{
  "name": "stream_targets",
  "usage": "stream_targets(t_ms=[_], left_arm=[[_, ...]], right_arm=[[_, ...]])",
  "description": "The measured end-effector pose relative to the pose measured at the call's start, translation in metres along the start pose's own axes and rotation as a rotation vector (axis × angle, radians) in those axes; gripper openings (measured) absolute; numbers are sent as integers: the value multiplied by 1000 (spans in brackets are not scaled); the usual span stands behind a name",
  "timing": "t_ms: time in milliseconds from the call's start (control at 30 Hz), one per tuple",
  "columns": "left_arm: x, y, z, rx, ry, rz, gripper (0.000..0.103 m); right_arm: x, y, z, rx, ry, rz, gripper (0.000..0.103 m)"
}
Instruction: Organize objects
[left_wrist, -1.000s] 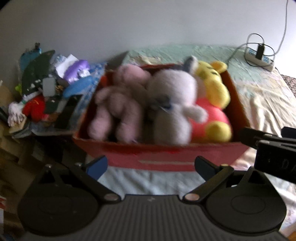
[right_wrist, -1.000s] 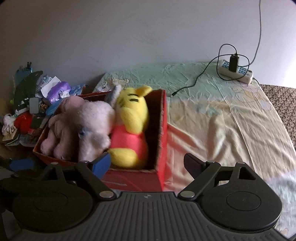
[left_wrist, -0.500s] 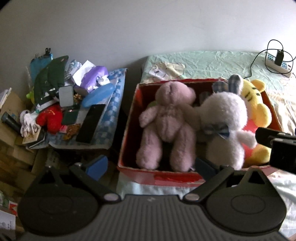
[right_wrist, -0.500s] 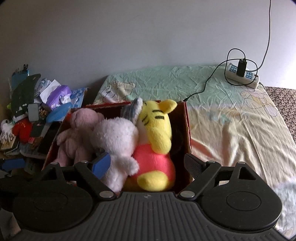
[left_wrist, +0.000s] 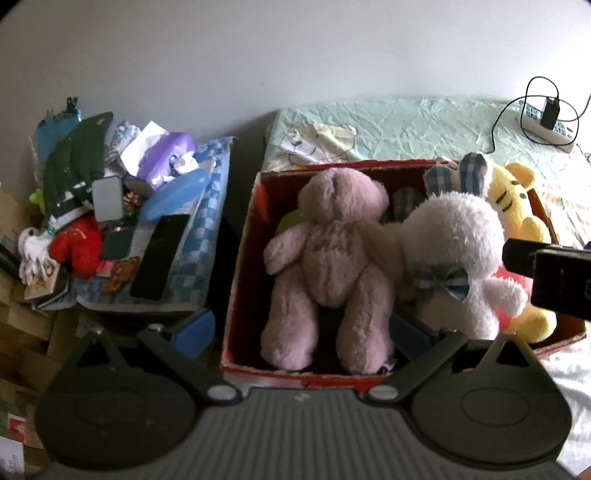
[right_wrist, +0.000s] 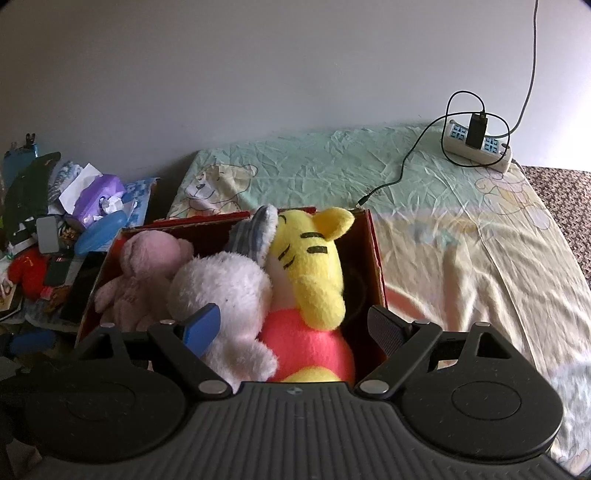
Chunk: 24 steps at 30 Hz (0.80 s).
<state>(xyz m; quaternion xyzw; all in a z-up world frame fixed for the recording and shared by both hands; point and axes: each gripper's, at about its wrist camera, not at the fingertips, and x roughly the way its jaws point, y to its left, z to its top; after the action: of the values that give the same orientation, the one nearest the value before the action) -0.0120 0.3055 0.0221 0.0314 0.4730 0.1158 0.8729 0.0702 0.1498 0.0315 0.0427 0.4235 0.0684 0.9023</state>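
Your left gripper (left_wrist: 301, 328) jaws apart, empty | your right gripper (right_wrist: 293, 326) apart, empty | red box (left_wrist: 240, 266) on bed (right_wrist: 461, 240) holds pink bear (left_wrist: 328, 266), white bunny (left_wrist: 458, 258), yellow plush (right_wrist: 314, 266) side by side.

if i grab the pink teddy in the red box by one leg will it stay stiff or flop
The pink teddy would probably flop: its fuzzy limbs look soft and loosely stuffed. It likely feels light for its size. The white bunny leans against its arm inside the red box, so lifting may drag or tip the bunny.
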Motion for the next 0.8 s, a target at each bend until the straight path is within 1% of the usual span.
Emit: stream_targets(t_ms=[133,433,633,800], left_arm=[[9,-3,5,-4,7,-5,101],[23,-7,9,-14,42,-15,101],[21,-15,8,-3,39,-10,101],[17,-17,5,-4,38,4,101]], right_arm=[[8,3,3,-16,9,-14,89],[13,0,6,-20,17,10,91],[12,-4,6,8,21,31,91],[6,-1,2,4,28,43,91]])
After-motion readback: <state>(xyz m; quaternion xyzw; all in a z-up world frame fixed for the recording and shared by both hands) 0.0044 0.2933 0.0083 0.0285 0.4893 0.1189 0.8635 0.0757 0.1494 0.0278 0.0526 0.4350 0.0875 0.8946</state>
